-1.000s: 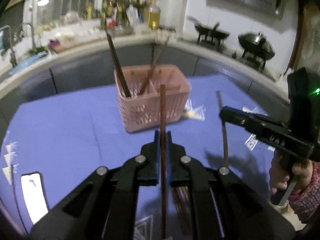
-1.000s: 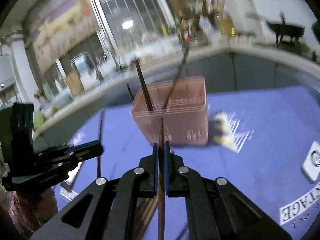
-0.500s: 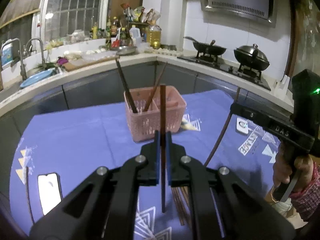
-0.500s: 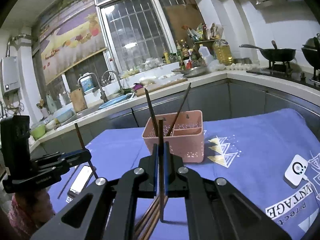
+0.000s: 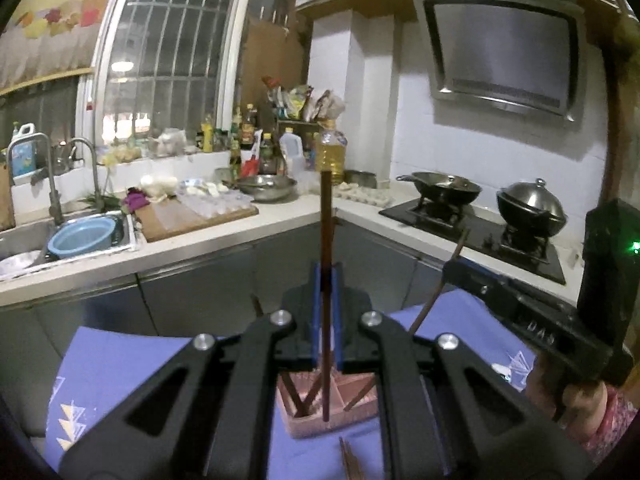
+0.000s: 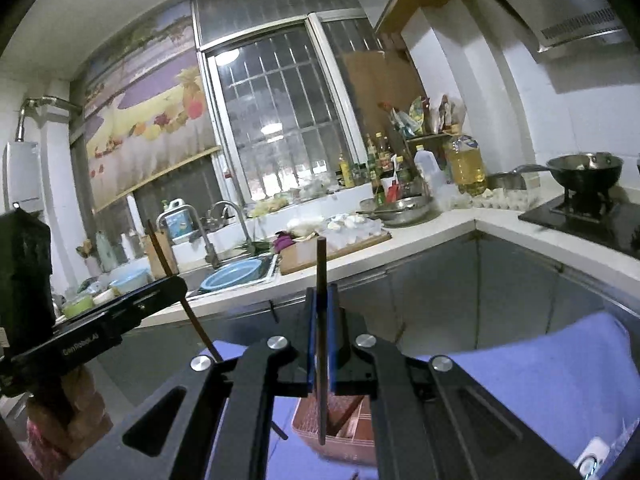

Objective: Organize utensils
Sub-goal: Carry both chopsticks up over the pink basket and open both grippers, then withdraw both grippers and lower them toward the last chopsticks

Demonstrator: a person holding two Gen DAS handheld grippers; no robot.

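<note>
My left gripper (image 5: 327,276) is shut on a brown chopstick (image 5: 326,240) held upright, its lower tip over the pink basket (image 5: 320,424). My right gripper (image 6: 321,300) is shut on a dark chopstick (image 6: 321,272), also upright, its tip hanging above the same pink basket (image 6: 340,440). The basket stands on the blue tablecloth (image 5: 120,368) and holds several chopsticks leaning in its compartments. The right gripper shows in the left wrist view (image 5: 454,266); the left gripper shows in the right wrist view (image 6: 178,284). A few loose chopsticks (image 5: 350,460) lie on the cloth near me.
A counter (image 5: 200,240) with a sink, blue bowl (image 5: 82,236), cutting board and bottles runs behind the table. A stove with wok (image 5: 444,190) and lidded pot (image 5: 530,208) is at the right. A white device (image 6: 592,454) lies on the cloth (image 6: 540,380).
Both grippers have risen and tilted up with their chopsticks. The basket, earlier ahead at mid-frame, now sits low under the fingers with both chopstick tips above it.
</note>
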